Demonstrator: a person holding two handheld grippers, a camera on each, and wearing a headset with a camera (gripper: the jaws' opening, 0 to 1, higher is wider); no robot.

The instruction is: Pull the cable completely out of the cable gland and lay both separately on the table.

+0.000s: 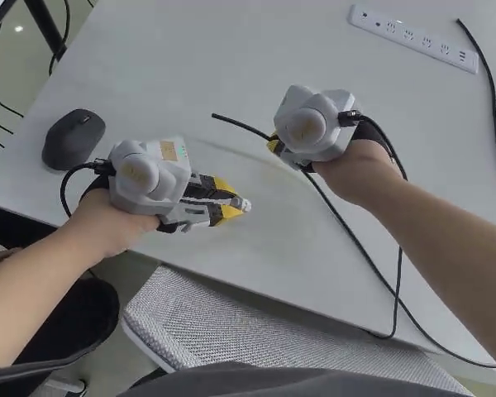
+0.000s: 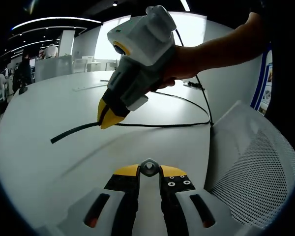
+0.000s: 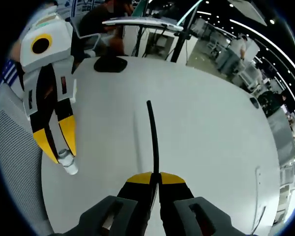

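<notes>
My left gripper [image 1: 236, 204] [image 2: 149, 168] is shut on a small white-grey cable gland [image 2: 149, 167] [image 1: 241, 203] [image 3: 67, 162], held just above the white table [image 1: 190, 58] near its front edge. The black cable [image 1: 236, 125] [image 2: 73, 131] [image 3: 152, 132] is free of the gland. My right gripper [image 1: 273, 146] [image 3: 154, 177] [image 2: 104, 120] is shut on the cable a short way from its loose end, which points away over the table. The rest of the cable trails back across the table and over the front edge.
A dark computer mouse [image 1: 73, 138] [image 3: 110, 64] lies at the table's left side. A white power strip [image 1: 413, 37] sits at the far right, with another black lead [image 1: 488, 91] beside it. A grey mesh chair [image 1: 256, 331] stands below the table's front edge.
</notes>
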